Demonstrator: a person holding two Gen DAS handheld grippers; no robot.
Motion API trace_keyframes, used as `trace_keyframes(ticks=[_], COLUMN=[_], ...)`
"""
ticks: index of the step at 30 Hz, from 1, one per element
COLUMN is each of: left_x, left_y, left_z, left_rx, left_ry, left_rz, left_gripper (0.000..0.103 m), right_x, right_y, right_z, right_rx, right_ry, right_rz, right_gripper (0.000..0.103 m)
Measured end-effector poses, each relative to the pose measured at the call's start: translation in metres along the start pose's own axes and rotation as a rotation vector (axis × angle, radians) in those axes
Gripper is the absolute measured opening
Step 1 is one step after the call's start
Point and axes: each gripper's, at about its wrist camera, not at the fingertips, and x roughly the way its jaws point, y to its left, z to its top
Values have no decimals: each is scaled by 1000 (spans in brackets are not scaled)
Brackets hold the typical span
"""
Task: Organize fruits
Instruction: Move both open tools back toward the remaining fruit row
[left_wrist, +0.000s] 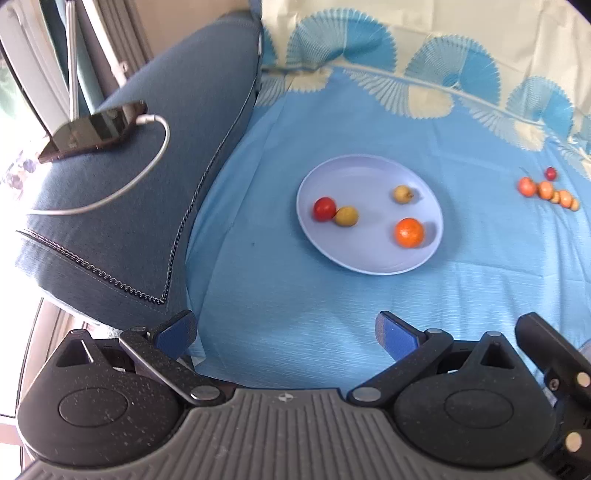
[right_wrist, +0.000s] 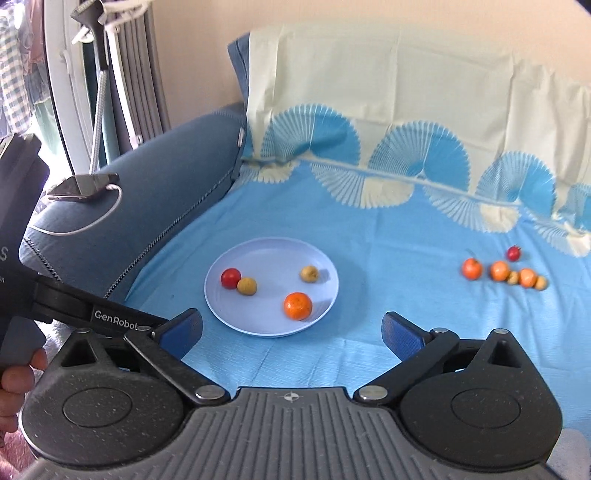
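Plate (right_wrist: 221, 314): we find four fruits on it, near both grippers
Loose fruits (right_wrist: 500, 271): we see them clustered on the sheet, well right
Right gripper (right_wrist: 291, 328): apart, empty; we advise approaching the end fruit
Left gripper (left_wrist: 286, 332): apart, empty

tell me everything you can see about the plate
The plate is round, shallow and pale lavender-blue, plastic by the look of it, lying flat on the blue bedsheet. It holds four fruits: a red fruit touching a yellowish one, another yellowish one apart, and an orange. Neither gripper touches it.
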Motion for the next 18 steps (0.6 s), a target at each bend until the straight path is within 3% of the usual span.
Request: trace_keyframes(ticks=[10,18], left_x=[-37,-49], left_y=[-11,-10], left_z=[-14,-19], left_rx=[29,34], left_ry=[-68,-94], left_rz=[-26,-32], left_gripper=[103,103], right_x=[-42,-53], right_y=[-4,-1], right_z=[-7,-8], right_rx=[9,-1], right_ry=[-84,-114], right_rz=[-29,-19], right_gripper=[102,102])
